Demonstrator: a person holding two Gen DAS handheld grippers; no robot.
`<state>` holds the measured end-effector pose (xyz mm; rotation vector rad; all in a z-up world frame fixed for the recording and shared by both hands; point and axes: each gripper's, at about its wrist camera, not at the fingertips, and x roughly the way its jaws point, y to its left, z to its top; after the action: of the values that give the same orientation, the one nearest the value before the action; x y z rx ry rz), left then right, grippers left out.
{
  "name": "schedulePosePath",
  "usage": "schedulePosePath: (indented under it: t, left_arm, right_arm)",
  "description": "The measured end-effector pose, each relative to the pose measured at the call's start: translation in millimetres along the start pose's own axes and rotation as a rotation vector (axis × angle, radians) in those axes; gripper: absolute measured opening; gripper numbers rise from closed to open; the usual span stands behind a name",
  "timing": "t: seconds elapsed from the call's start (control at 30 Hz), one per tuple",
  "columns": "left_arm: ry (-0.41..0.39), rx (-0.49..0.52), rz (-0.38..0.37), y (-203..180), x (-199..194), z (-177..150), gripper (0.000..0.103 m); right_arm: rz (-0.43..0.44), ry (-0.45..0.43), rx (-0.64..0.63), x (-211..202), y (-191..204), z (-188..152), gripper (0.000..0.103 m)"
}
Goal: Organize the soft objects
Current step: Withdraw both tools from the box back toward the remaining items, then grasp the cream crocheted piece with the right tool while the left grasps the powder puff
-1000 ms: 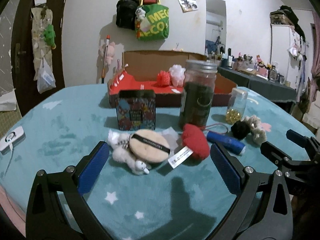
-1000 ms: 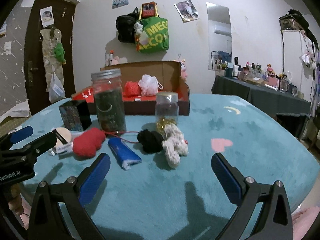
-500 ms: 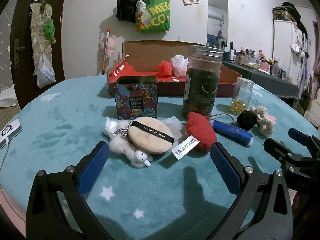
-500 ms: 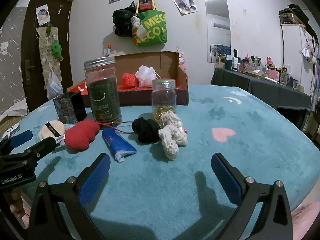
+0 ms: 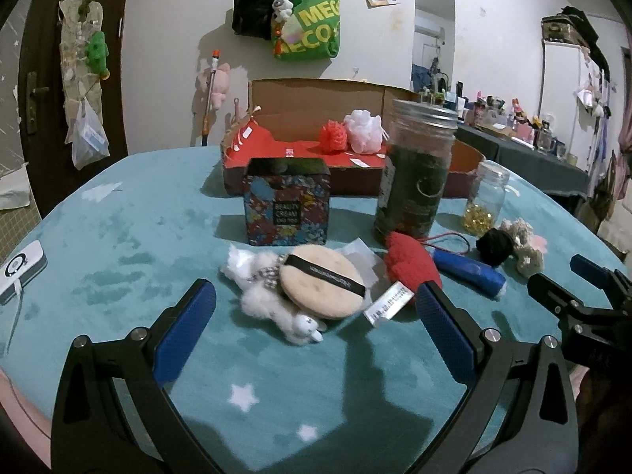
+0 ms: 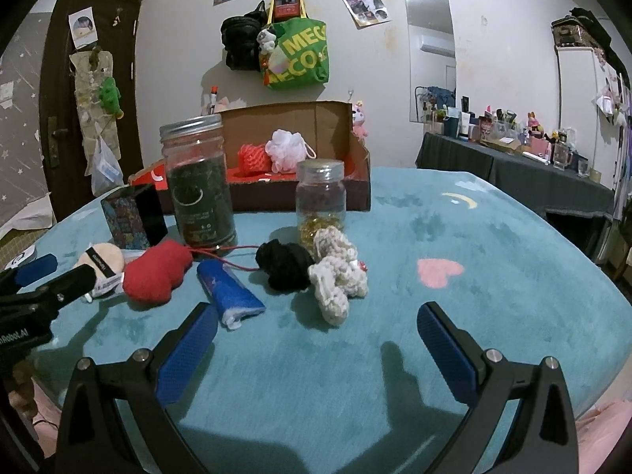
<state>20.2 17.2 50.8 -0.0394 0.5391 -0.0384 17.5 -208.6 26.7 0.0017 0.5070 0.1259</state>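
Both claws hang just above the teal bench (image 5: 130, 237), jaws spread wide and holding nothing. The left claw (image 5: 316, 308) fills the bottom of its view, and between its blue pads (image 5: 185, 328) lie a white fluffy toy (image 5: 260, 300) and a tan powder puff (image 5: 322, 282) resting on top of it. Right of the puff sits a red plush (image 5: 410, 266) with a white tag, and further right a blue tube (image 5: 468, 270), a black scrunchie (image 5: 493, 245) and a cream scrunchie (image 5: 527, 254).

The right claw (image 6: 316, 324) sits at the bottom of its own view, the blue tube (image 6: 233, 290) near its left pad. The black scrunchie (image 6: 284, 264) and cream scrunchie (image 6: 335, 280) touch each other at centre frame. Behind them stand a tall dark jar (image 6: 199, 181) and a small jar (image 6: 320, 201) with yellow beads. A patterned box (image 5: 286, 207) stands left of the tall jar. At the back, an open cardboard box (image 6: 335, 118) holds a red pouf (image 6: 252, 160) and a white pouf (image 6: 286, 150) side by side
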Motion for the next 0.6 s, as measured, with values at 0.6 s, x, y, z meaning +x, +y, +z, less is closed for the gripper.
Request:
schedulePosePath:
  t: [0.6]
  left_arm:
    - [0.072,0.093,-0.131,18.5,5.6,31.4,0.103]
  right_arm:
    - [0.046,0.053,-0.022,13.0,-16.2,33.3,0.103]
